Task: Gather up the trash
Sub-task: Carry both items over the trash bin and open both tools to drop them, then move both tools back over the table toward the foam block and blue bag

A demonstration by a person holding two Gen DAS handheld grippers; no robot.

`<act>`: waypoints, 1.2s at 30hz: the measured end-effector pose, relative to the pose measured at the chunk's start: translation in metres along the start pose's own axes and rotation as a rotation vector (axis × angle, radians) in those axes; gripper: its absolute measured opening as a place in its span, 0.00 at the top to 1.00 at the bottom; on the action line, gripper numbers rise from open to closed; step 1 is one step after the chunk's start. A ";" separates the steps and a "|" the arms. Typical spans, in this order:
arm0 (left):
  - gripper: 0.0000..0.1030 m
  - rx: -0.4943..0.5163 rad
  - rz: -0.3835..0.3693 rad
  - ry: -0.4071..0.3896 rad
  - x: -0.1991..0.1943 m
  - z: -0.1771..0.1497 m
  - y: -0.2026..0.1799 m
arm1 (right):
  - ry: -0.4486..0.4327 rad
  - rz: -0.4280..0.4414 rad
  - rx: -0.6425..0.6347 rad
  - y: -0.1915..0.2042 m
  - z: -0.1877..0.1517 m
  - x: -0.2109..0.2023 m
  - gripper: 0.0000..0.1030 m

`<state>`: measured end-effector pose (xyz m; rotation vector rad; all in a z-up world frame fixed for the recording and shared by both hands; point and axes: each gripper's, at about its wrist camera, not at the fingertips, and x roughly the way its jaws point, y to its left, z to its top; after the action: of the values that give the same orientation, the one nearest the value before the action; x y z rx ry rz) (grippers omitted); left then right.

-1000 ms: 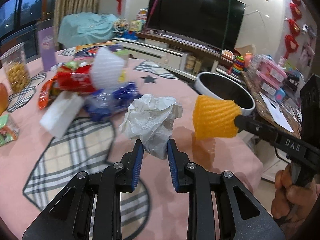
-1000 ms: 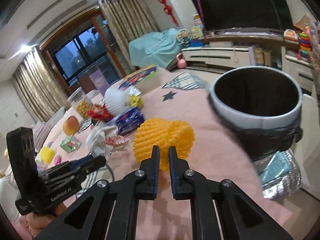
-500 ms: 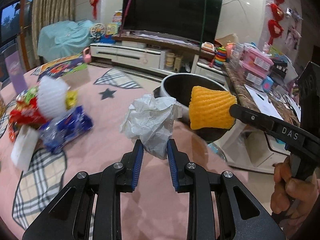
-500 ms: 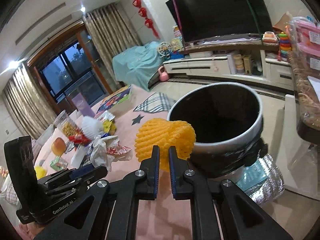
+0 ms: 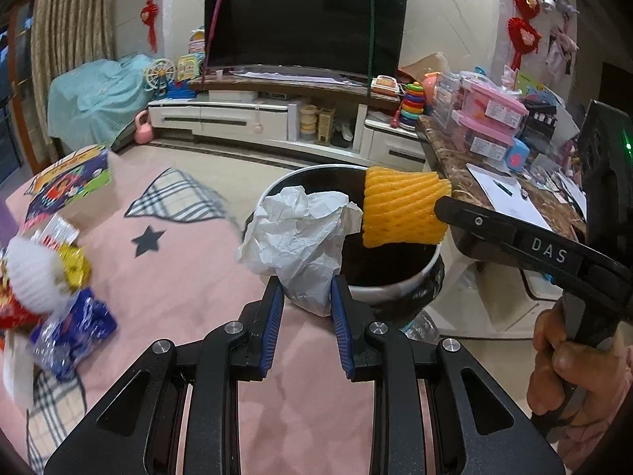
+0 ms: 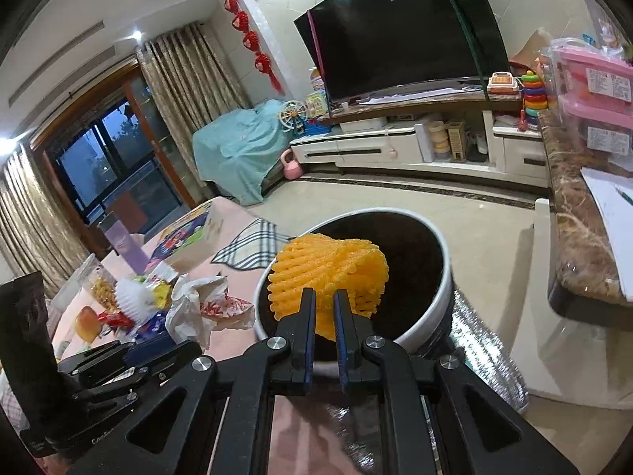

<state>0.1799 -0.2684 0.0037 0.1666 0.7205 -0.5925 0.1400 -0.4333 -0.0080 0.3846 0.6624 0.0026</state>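
Observation:
My left gripper (image 5: 306, 291) is shut on a crumpled white paper wad (image 5: 296, 233) and holds it just before the near rim of the white trash bin (image 5: 399, 281) with a black liner. My right gripper (image 6: 324, 297) is shut on an orange foam fruit net (image 6: 328, 275) and holds it over the bin's dark opening (image 6: 411, 261). In the left wrist view the net (image 5: 401, 209) hangs over the bin, with the right gripper's arm behind it. The paper wad (image 6: 198, 304) also shows in the right wrist view.
The pink tablecloth (image 5: 186, 277) carries more trash at the left: a white foam net (image 5: 33, 277), a blue wrapper (image 5: 75, 332), a red wrapper (image 5: 12, 316) and a colourful box (image 5: 71, 178). A marble counter (image 6: 577, 229) stands right of the bin. A TV stand (image 5: 277, 114) lies beyond.
Both grippers have moved right, away from the trash pile, towards the bin. The orange net has gone from beside the bin to over its opening; the paper wad has reached the rim.

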 end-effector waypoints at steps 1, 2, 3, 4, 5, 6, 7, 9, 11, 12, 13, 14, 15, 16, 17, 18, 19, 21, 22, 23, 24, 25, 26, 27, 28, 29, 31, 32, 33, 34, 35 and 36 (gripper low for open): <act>0.77 0.005 0.000 0.001 0.003 0.002 -0.002 | 0.004 -0.003 -0.002 -0.003 0.002 0.003 0.91; 0.77 0.009 0.000 0.003 0.005 0.005 -0.003 | 0.007 -0.005 -0.002 -0.006 0.004 0.005 0.91; 0.77 0.012 -0.001 0.005 0.008 0.007 -0.004 | 0.011 -0.008 -0.003 -0.007 0.005 0.007 0.91; 0.77 0.014 -0.004 0.011 0.012 0.010 -0.006 | 0.017 -0.010 -0.003 -0.009 0.006 0.009 0.91; 0.77 0.013 -0.007 0.015 0.015 0.012 -0.006 | 0.020 -0.013 -0.003 -0.010 0.007 0.010 0.91; 0.77 0.008 -0.015 0.022 0.018 0.015 -0.006 | 0.024 -0.016 -0.004 -0.012 0.007 0.013 0.91; 0.77 0.004 -0.022 0.030 0.022 0.017 -0.006 | 0.027 -0.016 -0.003 -0.014 0.008 0.014 0.91; 0.77 0.013 -0.019 0.041 0.029 0.021 -0.009 | 0.034 -0.017 -0.001 -0.018 0.009 0.018 0.91; 0.77 0.019 -0.019 0.050 0.034 0.023 -0.011 | 0.043 -0.018 0.009 -0.023 0.011 0.022 0.91; 0.77 0.019 -0.024 0.058 0.037 0.024 -0.012 | 0.047 -0.017 0.013 -0.024 0.010 0.023 0.91; 0.77 0.019 -0.025 0.063 0.039 0.025 -0.013 | 0.053 -0.015 0.017 -0.026 0.011 0.025 0.91; 0.76 0.020 -0.020 0.067 0.042 0.026 -0.013 | 0.059 -0.014 0.022 -0.029 0.012 0.027 0.91; 0.75 0.021 -0.015 0.069 0.043 0.027 -0.014 | 0.066 -0.014 0.025 -0.030 0.012 0.029 0.91; 0.75 0.022 -0.011 0.069 0.044 0.027 -0.015 | 0.072 -0.012 0.026 -0.031 0.013 0.031 0.91; 0.71 0.026 -0.007 0.070 0.045 0.028 -0.016 | 0.080 -0.011 0.026 -0.032 0.013 0.033 0.91; 0.63 0.033 -0.003 0.071 0.046 0.028 -0.018 | 0.086 -0.012 0.026 -0.032 0.013 0.035 0.89; 0.56 0.035 0.000 0.070 0.046 0.028 -0.018 | 0.090 -0.017 0.027 -0.032 0.013 0.036 0.87; 0.33 0.033 0.013 0.060 0.045 0.027 -0.017 | 0.096 -0.026 0.035 -0.035 0.014 0.039 0.85; 0.32 0.031 0.015 0.050 0.043 0.027 -0.017 | 0.100 -0.031 0.041 -0.037 0.015 0.040 0.80; 0.30 0.030 0.019 0.045 0.041 0.026 -0.016 | 0.103 -0.033 0.048 -0.039 0.015 0.041 0.76; 0.26 0.025 0.031 0.047 0.040 0.025 -0.014 | 0.102 -0.033 0.055 -0.039 0.016 0.040 0.66; 0.25 0.018 0.041 0.043 0.039 0.024 -0.012 | 0.098 -0.034 0.061 -0.040 0.016 0.039 0.52; 0.25 0.013 0.046 0.040 0.039 0.023 -0.010 | 0.092 -0.033 0.063 -0.040 0.016 0.038 0.48; 0.24 0.003 0.048 0.037 0.036 0.020 -0.007 | 0.085 -0.033 0.062 -0.039 0.016 0.037 0.44; 0.24 -0.011 0.050 0.038 0.034 0.017 -0.003 | 0.082 -0.034 0.062 -0.038 0.015 0.035 0.41; 0.23 -0.024 0.052 0.036 0.031 0.014 0.000 | 0.079 -0.029 0.065 -0.037 0.014 0.033 0.38; 0.22 -0.048 0.056 0.029 0.025 0.007 0.006 | 0.070 -0.023 0.072 -0.035 0.014 0.031 0.31; 0.21 -0.060 0.060 0.027 0.021 0.003 0.010 | 0.063 -0.020 0.072 -0.033 0.013 0.029 0.30; 0.21 -0.069 0.063 0.025 0.019 0.000 0.012 | 0.057 -0.016 0.069 -0.030 0.013 0.027 0.28; 0.21 -0.079 0.064 0.023 0.016 -0.004 0.015 | 0.054 -0.011 0.067 -0.026 0.012 0.025 0.25; 0.21 -0.088 0.068 0.023 0.012 -0.008 0.018 | 0.051 -0.006 0.064 -0.023 0.011 0.024 0.24; 0.21 -0.100 0.078 0.021 0.008 -0.014 0.022 | 0.047 0.002 0.061 -0.018 0.010 0.022 0.22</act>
<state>0.1890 -0.2487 -0.0131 0.1078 0.7592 -0.4803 0.1611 -0.4507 -0.0204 0.4449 0.7100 -0.0069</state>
